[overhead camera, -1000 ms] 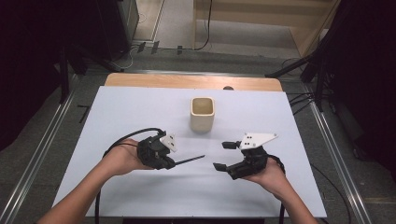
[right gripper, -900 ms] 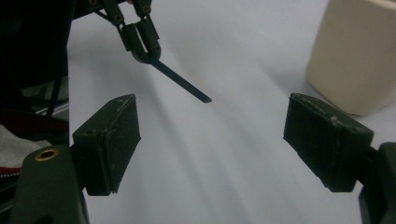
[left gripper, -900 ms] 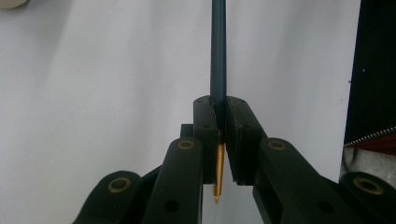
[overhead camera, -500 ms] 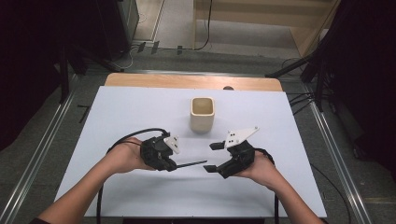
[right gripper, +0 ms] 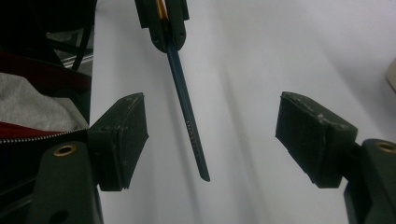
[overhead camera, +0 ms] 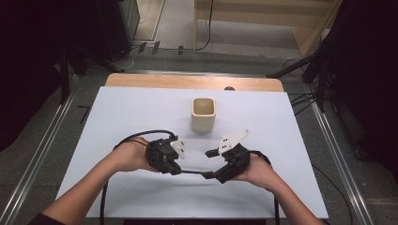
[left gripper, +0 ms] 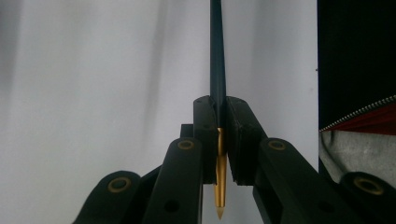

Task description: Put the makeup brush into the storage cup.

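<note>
Pen handover under way, near side of the cup

Dark pen (right gripper: pixel 189 126) clamped at its gold tip end in left gripper (left gripper: pixel 219 140), jaws tight on it, in front of beige cup (overhead camera: pixel 203 114). Right gripper (right gripper: pixel 210 135) just closing, jaws wide either side of the free end, not touching. Grasp and release left.

On the table (overhead camera: pixel 117 117), the cup (overhead camera: pixel 203 114) stands upright at centre, behind both grippers. The left gripper (overhead camera: pixel 174 165) sits left of the right gripper (overhead camera: pixel 212 164), near the front edge. The pen (overhead camera: pixel 190 172) spans between them, its free end between the right gripper's parted jaws, touching neither pad
</note>
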